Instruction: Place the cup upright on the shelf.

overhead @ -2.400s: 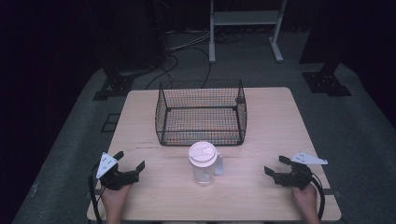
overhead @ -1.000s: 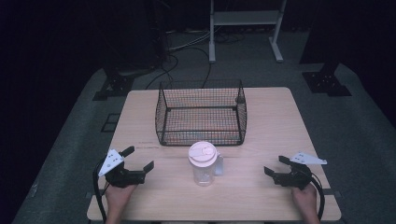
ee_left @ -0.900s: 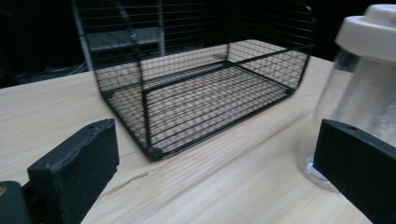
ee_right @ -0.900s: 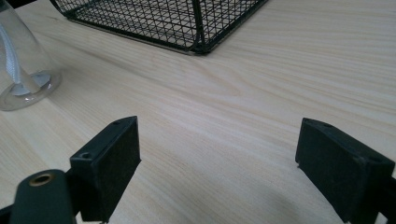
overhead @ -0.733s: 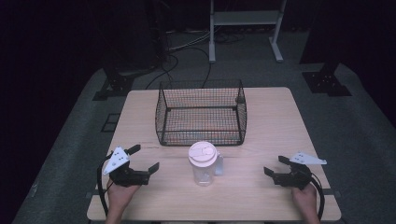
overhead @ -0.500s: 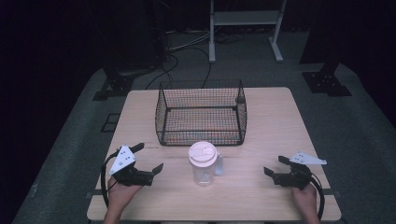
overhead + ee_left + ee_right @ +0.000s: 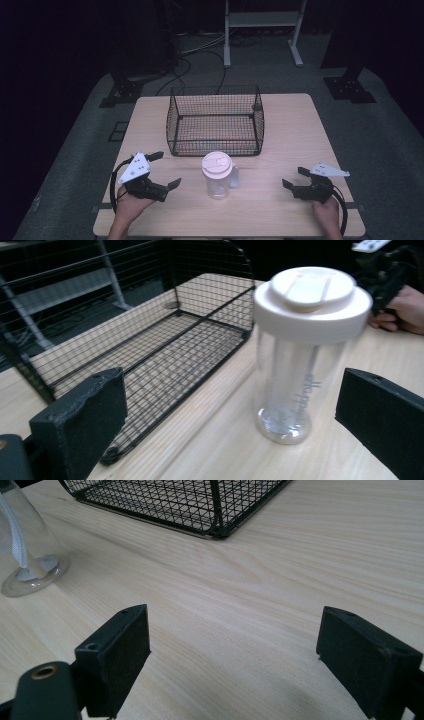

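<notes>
Clear plastic bottle with pale pink lid [image 7: 218, 176] stands upright at near centre of the wooden table [image 7: 300, 130], just near of the black wire basket [image 7: 216, 120], which holds nothing. Faint lettering on the bottle, unreadable. Left gripper [image 7: 167, 170] jaws wide open, empty, facing the bottle. Right gripper [image 7: 295, 178] jaws also wide open, empty, well right.

Clear plastic bottle [image 7: 218, 176] stood upright on wooden table [image 7: 300, 130], near front edge, roughly midway across. Pale pinkish-white screw lid with flip cap [image 7: 312, 292] was shut on top. Body was transparent, faint lettering ran up its side, small whitish object lay at bottom inside. Bottle stood just in front of black wire basket [image 7: 215, 120], apart from it. Clear base [image 7: 30, 575] sat flat on wood.
</notes>
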{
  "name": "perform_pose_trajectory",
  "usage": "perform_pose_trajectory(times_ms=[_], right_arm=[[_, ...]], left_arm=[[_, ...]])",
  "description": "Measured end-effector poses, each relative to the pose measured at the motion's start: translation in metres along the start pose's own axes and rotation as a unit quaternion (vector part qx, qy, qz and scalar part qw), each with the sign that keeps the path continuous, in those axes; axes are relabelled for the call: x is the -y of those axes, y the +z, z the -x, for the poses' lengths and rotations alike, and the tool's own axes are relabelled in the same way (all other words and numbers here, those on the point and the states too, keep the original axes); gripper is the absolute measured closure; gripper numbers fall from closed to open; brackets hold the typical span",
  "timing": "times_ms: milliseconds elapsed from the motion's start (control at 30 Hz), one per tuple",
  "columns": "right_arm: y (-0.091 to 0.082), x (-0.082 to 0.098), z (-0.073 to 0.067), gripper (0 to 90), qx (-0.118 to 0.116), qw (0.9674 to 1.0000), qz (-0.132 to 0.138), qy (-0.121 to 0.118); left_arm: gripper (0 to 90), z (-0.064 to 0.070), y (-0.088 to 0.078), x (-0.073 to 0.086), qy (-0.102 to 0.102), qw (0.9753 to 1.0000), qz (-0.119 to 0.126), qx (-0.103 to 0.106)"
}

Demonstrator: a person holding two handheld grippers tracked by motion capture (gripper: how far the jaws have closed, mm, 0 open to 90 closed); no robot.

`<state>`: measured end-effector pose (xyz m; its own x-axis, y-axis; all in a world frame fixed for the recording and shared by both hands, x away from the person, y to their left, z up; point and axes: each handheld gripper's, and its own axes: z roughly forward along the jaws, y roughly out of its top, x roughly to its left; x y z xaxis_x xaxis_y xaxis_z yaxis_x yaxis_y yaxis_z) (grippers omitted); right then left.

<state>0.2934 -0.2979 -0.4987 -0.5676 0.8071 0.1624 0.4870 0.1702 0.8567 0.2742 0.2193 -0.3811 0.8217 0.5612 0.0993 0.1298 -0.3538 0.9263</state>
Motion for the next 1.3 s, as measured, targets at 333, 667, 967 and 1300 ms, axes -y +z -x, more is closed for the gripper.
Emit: perform_pose_trajectory(times_ms=[333,667,967,1300], right_arm=[[0.000,0.000,0.000,12.9,-0.002,1.0000,0.002,0.001],[0.000,0.000,0.000,12.9,-0.005,1.0000,0.003,0.002],[-0.001,0.000,0.000,12.9,-0.006,1.0000,0.004,0.002],[-0.001,0.000,0.000,12.9,-0.010,0.9999,0.006,0.002]], left_arm=[[0.0,0.008,0.008,-0.012,0.009,0.9985,-0.015,0.052],[0.0,0.014,0.019,-0.020,0.020,0.9965,-0.030,0.076],[0.0,0.019,0.032,-0.028,0.034,0.9938,-0.050,0.094],[0.0,0.021,0.046,-0.035,0.035,0.9910,-0.067,0.111]])
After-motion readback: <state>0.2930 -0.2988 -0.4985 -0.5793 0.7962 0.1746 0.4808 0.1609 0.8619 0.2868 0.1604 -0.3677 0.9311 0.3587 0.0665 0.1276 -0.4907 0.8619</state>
